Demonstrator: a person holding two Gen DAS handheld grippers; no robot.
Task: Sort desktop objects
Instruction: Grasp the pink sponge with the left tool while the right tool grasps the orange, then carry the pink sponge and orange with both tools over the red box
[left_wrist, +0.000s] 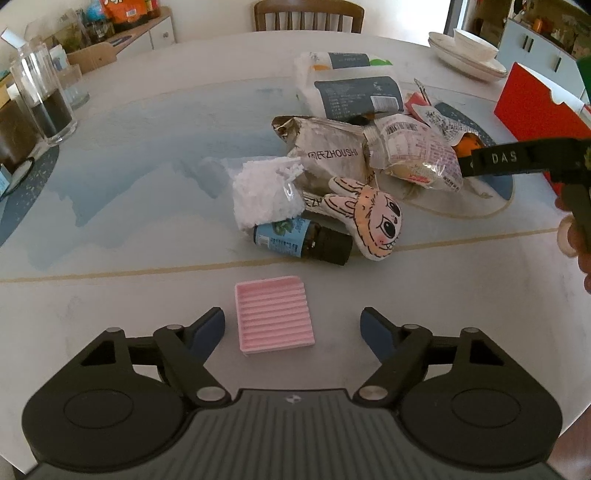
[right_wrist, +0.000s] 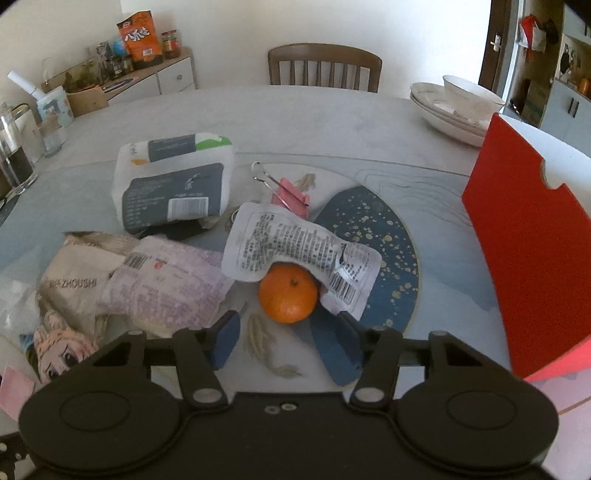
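Note:
My left gripper (left_wrist: 291, 328) is open, its jaws on either side of a pink ribbed soap dish (left_wrist: 274, 320) near the table's front. Beyond it lie a brown bottle with a blue label (left_wrist: 301, 240), a rabbit plush (left_wrist: 373, 218), a bag of white bits (left_wrist: 264, 192) and a ZHOUSHI snack bag (left_wrist: 325, 149). My right gripper (right_wrist: 288, 338) is open just in front of an orange (right_wrist: 289, 293), which lies partly under a white printed pouch (right_wrist: 295, 247). A pinkish bread packet (right_wrist: 166, 284) lies to its left. The right gripper's arm (left_wrist: 517, 158) shows at the right of the left wrist view.
Tissue packs (right_wrist: 173, 184) lie behind the pile, with a pink clip (right_wrist: 291, 194) beside them. A red box (right_wrist: 528, 251) stands at the right, stacked white dishes (right_wrist: 454, 107) behind it. A glass jar (left_wrist: 44, 99) stands at the left. A wooden chair (right_wrist: 325, 68) is at the far edge.

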